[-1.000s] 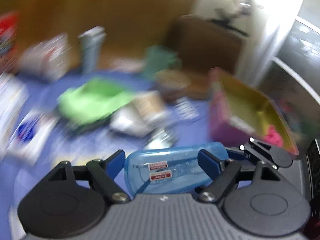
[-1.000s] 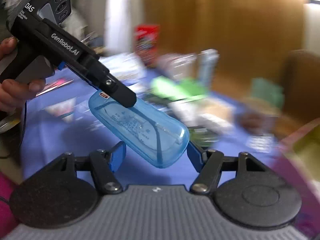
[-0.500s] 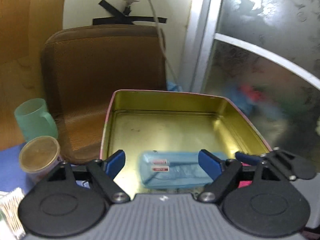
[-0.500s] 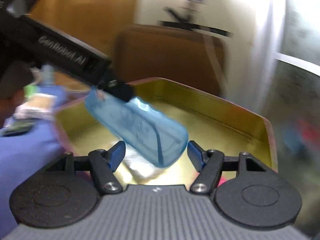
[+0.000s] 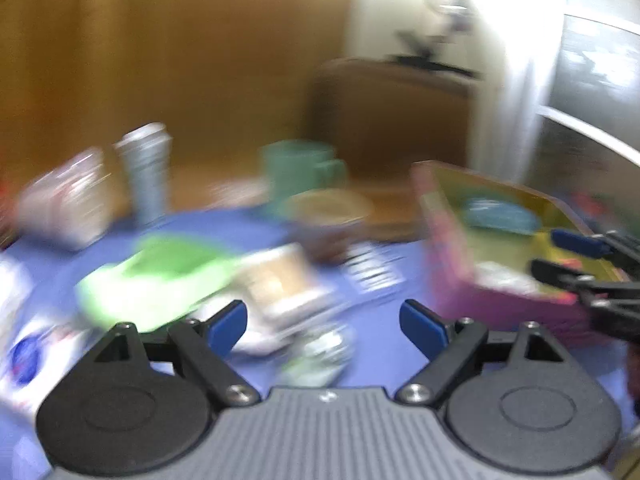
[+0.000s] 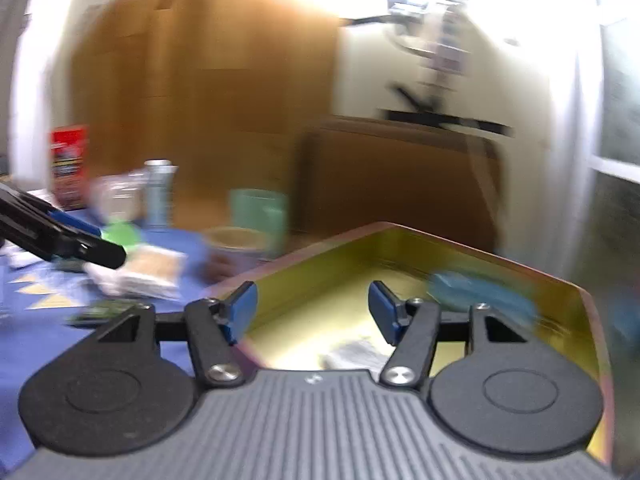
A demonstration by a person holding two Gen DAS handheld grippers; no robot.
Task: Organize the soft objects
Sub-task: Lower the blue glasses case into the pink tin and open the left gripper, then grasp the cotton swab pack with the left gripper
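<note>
Lying in gold-lined rectangular tin [image 6: 484, 258]: translucent blue oblong case [image 6: 476, 294]

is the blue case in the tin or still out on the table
In the tin. The blue case lies inside the gold-lined tin near its far corner; neither claw holds it.

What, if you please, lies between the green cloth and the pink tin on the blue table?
In the left wrist view, blurred packets and a striped card lie between the green cloth and the pink tin.
</note>
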